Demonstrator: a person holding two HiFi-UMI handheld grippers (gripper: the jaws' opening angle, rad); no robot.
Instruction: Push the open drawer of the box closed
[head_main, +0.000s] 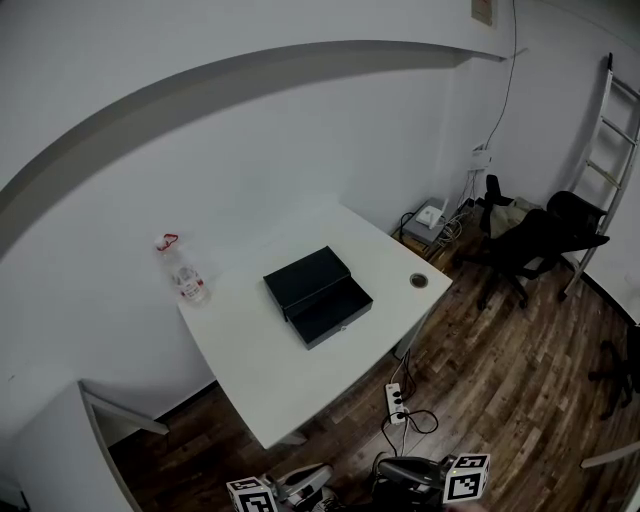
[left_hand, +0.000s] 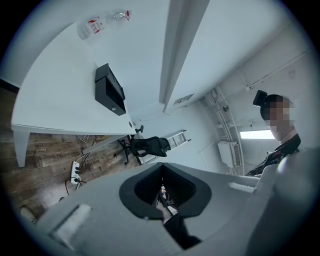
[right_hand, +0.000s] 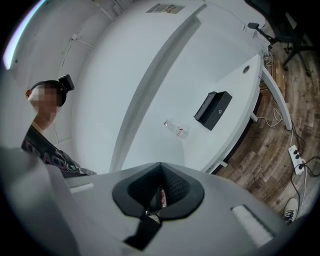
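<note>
Your left gripper (left_hand: 162, 192) is closed, empty, well short of the white rectangular table (head_main: 260, 370). Mid-table sits the black rectangular box (head_main: 307, 275), its black drawer (head_main: 330, 312) open on the near side. Set your right gripper (right_hand: 159, 192), also closed and empty, square against the drawer front; push straight.

Office room: white desk (head_main: 300, 390) with cable hole (head_main: 418, 281), swivel chair (head_main: 530, 245), power strip (head_main: 397, 402) on wood floor (head_main: 500, 370).

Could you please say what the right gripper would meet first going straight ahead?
Nothing close; the right gripper seems aimed near the clear plastic bottle on the white table, though depth is unclear.
</note>
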